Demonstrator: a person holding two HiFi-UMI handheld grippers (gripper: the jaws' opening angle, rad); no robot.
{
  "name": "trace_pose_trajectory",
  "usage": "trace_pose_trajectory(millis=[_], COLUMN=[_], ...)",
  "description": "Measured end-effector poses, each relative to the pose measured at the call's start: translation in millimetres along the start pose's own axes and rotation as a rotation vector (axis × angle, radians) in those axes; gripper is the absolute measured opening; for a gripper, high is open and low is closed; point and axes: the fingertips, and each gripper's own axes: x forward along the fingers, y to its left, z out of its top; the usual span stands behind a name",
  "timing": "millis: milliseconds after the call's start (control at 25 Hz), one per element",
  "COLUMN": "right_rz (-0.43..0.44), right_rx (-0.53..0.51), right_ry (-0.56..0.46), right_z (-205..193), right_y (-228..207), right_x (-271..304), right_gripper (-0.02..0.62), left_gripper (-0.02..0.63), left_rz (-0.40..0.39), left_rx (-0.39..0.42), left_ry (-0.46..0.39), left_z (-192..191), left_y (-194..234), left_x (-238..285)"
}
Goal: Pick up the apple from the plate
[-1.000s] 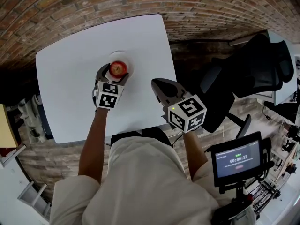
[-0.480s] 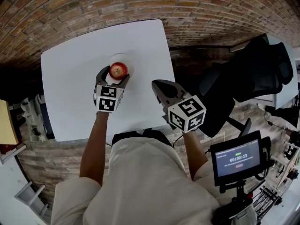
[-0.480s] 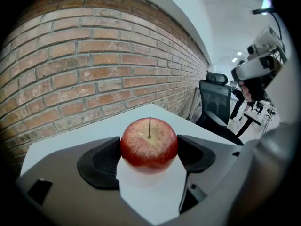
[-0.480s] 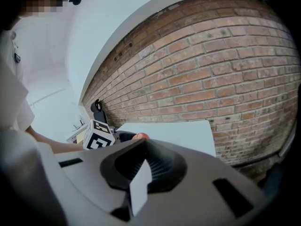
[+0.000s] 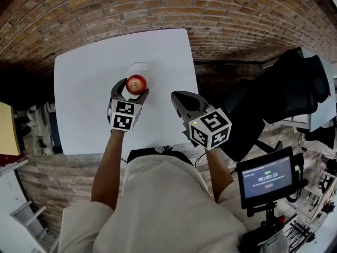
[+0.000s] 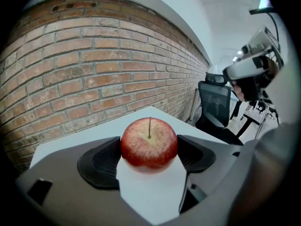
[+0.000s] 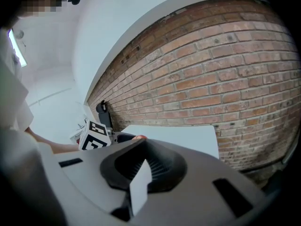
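A red apple (image 5: 136,83) with a thin stem (image 6: 149,147) is clamped between the two dark pads of my left gripper (image 5: 131,86), which is shut on it (image 6: 149,150). The white plate (image 5: 142,68) lies just beyond the apple on the white table (image 5: 84,104); the apple overlaps its near rim. I cannot tell how high the apple hangs above the plate. My right gripper (image 5: 177,96) hovers at the table's right front corner, its jaws together and holding nothing (image 7: 142,149).
A brick wall (image 5: 158,4) runs behind the table. A black office chair (image 5: 284,83) stands to the right, and a small screen on a stand (image 5: 266,179) is at lower right. Shelving (image 5: 37,125) sits left of the table.
The apple, held in my left gripper, has shifted from the plate's middle to its near rim. The right gripper has stayed put.
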Motion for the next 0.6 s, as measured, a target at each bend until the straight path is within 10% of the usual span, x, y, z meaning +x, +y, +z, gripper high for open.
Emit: trace_pose_trajectory(millis=[600], right_rz=[0.066], right_rx=[-0.092], right_ry=[-0.025], right_z=[18.8], right_y=[26.7], right_x=[-1.7], right_gripper=[0.003], left_gripper=[0.373], left_rz=[0.086], left_rx=[-0.019], left_ry=[-0.084], left_z=[19.3], left_y=[2.5], left_x=[-48.7])
